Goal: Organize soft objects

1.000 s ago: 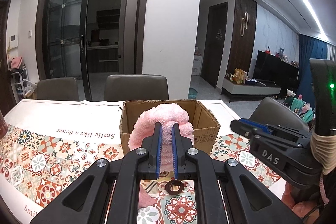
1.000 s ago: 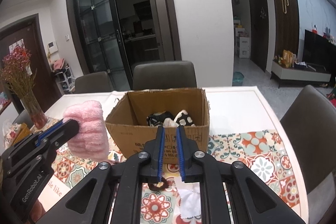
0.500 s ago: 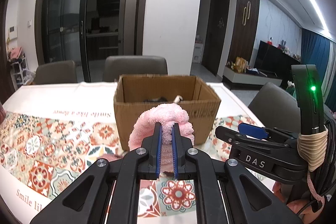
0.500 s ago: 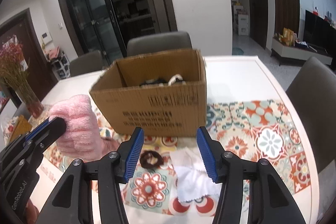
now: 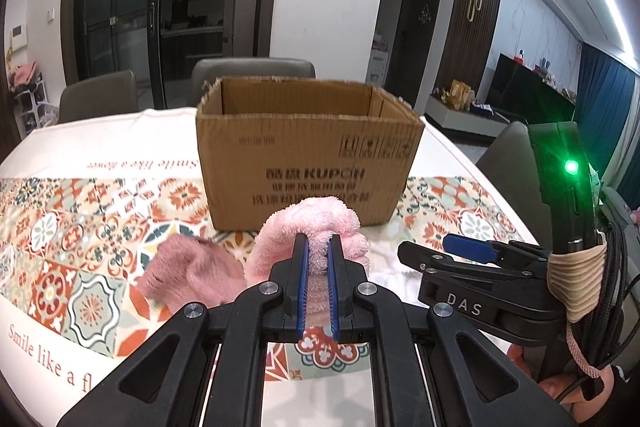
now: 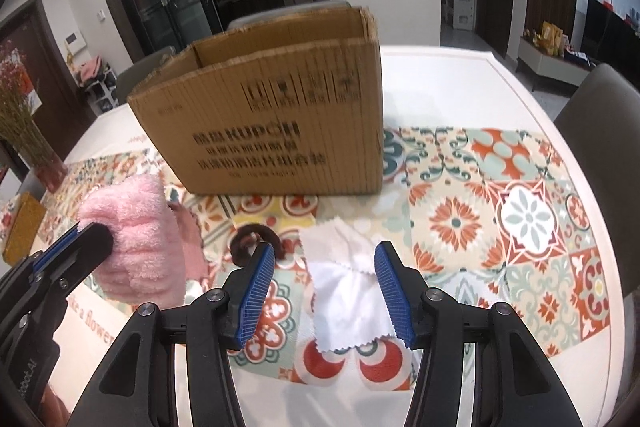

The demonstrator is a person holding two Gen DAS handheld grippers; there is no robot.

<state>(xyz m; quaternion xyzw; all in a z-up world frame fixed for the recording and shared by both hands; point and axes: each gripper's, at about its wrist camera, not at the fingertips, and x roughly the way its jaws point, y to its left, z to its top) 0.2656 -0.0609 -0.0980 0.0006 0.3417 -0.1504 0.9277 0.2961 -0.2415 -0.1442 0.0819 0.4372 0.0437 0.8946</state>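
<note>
Bench with cardboard box at centre, the likely destination. Left tool clamped on a pink fluffy towel before the box. Right tool, jaws apart, straddles a white cloth, apparently for pickup; brown hair tie beside.

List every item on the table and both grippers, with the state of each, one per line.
Box: upright, top open, contents hidden.
Pink towel: bunched, clamped in the left gripper.
Pink sock: crumpled on the table, loose.
White cloth: rumpled on the table, between the right pads, not gripped.
Hair tie: lying on the table.
Left gripper: shut on the towel.
Right gripper: open.
</note>
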